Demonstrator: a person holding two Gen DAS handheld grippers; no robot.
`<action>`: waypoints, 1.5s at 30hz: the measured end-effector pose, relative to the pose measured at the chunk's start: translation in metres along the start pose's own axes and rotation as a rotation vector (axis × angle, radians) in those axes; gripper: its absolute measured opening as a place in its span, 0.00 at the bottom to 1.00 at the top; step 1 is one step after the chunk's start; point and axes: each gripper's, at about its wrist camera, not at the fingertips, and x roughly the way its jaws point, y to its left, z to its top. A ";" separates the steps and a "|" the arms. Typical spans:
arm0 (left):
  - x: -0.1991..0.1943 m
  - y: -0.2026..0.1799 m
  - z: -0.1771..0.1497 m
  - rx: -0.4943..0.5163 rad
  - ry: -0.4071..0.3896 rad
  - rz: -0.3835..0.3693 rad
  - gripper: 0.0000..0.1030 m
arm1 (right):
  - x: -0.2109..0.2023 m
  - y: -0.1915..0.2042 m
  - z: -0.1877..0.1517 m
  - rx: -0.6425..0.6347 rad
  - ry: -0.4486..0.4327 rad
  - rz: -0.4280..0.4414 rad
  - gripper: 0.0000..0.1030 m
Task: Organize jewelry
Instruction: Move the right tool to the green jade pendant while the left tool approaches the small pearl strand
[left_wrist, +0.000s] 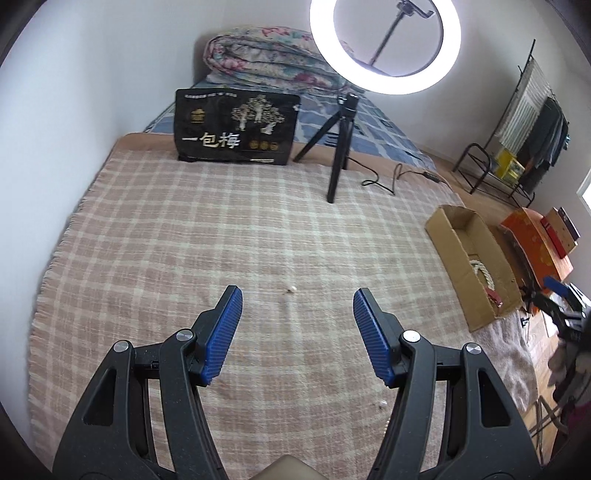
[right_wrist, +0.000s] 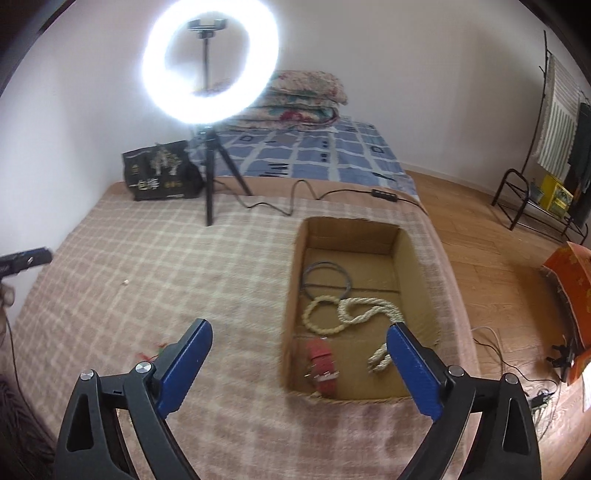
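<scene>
Your left gripper (left_wrist: 297, 301) hung over the plaid blanket (left_wrist: 184, 240) with its jaws wide apart and nothing between them. Your right gripper (right_wrist: 300, 339) was the same: jaws spread wide, empty, poised just above the near end of the box (right_wrist: 417, 258).

Jewelry placement: the box sat on the right side of the blanket and held a cream necklace (right_wrist: 354, 310) looped across its middle, a grey ring (right_wrist: 327, 275) of cord or wire toward the far end, and a red strap (right_wrist: 325, 363) at the near left corner. Loose on the blanket, one small pale piece, the earring (left_wrist: 291, 288), lay just beyond your left fingertips; what it was exactly could not be told at that size. A second pale speck (left_wrist: 382, 404) lay nearer, by the right finger. Red-green bits (right_wrist: 155, 349) showed by your right gripper's left finger, blurred.

Handling, judged: the earring looked very light and hard, likely to skid or sink into the soft weave, so you would have needed to close squarely across its widest part and press little. The necklace looked limp and twisted; it should drape, so grip one strand mid-loop. The strap seemed flexible with a metal buckle; take it across the band.

Appearance: the necklace was matte cream and rope-like; the strap was dull red.
</scene>
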 end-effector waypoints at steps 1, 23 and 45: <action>0.001 0.001 -0.002 0.005 -0.003 0.003 0.62 | -0.001 0.006 -0.005 -0.008 -0.009 0.017 0.94; 0.022 -0.085 -0.131 0.154 0.247 -0.273 0.62 | 0.068 0.072 -0.033 -0.046 0.155 0.303 0.82; 0.056 -0.139 -0.149 0.296 0.221 -0.230 0.49 | 0.141 0.116 -0.042 -0.172 0.288 0.413 0.57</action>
